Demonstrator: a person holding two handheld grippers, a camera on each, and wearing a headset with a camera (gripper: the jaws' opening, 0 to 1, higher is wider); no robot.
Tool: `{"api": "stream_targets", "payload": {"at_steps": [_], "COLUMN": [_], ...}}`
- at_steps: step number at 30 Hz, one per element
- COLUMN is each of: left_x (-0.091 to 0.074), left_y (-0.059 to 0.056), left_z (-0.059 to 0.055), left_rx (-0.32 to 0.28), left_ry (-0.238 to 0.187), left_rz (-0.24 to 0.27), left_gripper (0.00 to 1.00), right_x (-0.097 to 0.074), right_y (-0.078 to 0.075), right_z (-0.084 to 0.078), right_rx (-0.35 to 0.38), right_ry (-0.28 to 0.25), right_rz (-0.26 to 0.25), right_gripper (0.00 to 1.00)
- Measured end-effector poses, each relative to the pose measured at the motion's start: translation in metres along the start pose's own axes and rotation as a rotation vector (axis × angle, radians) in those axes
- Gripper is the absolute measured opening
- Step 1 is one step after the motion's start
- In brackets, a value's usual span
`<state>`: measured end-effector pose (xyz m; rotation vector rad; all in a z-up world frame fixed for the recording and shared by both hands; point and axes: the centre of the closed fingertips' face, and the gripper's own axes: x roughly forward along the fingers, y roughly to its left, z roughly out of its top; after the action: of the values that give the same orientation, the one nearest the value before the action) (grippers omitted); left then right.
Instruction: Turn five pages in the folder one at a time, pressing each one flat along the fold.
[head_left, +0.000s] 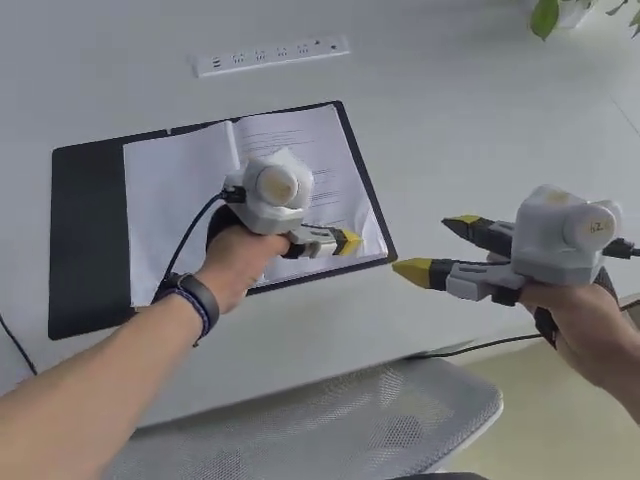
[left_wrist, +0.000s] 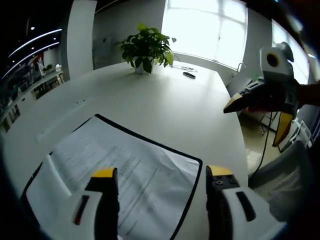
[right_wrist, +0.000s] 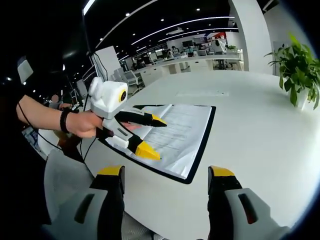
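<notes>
A black folder (head_left: 85, 240) lies open on the white table, with printed white pages (head_left: 180, 190) spread on its right half. My left gripper (head_left: 335, 242) hovers over the pages' lower right corner. Its jaws stand apart with nothing between them in the left gripper view (left_wrist: 162, 172), above the pages (left_wrist: 140, 170). My right gripper (head_left: 430, 245) is held off the folder's right edge, near the table's front edge, open and empty (right_wrist: 165, 172). The right gripper view shows the folder (right_wrist: 185, 130) and the left gripper (right_wrist: 154, 136) over it. The right gripper (left_wrist: 257, 120) also appears in the left gripper view.
A white power strip (head_left: 270, 55) lies behind the folder. A potted plant (left_wrist: 146, 47) stands at the table's far end, with a small dark object (left_wrist: 189, 75) near it. A grey mesh chair (head_left: 380, 420) sits below the table's front edge.
</notes>
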<state>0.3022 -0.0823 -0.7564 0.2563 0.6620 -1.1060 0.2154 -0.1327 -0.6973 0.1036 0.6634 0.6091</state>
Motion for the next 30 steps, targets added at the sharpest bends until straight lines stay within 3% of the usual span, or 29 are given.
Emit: {"api": "stream_targets", "payload": {"at_steps": [11,14,17,20,30], "left_x": [0.032,0.039,0.044,0.045,0.044], "left_y": [-0.004,-0.005,-0.009,-0.009,-0.006], "left_z": [-0.01,-0.017,-0.03,-0.03,-0.029], "left_rx": [-0.004,0.016,0.058,0.083,0.084], "left_ry": [0.034,0.055,0.101,0.098,0.073], "left_rz": [0.054,0.075,0.089,0.11,0.099], "left_gripper": [0.67,0.66,0.65,0.66,0.65], "right_x": [0.003,0.003,0.002,0.002,0.006], "right_y": [-0.002,-0.005,-0.006,-0.007,-0.006], "right_z": [-0.006,-0.007,-0.008,-0.007,-0.01], "right_rx": [0.019,0.026,0.029,0.034,0.048], "right_ry": [0.01,0.011,0.012,0.009,0.007], "right_rz": [0.015,0.017,0.02,0.023,0.04], "right_gripper": [0.64,0.64,0.64,0.64,0.62]}}
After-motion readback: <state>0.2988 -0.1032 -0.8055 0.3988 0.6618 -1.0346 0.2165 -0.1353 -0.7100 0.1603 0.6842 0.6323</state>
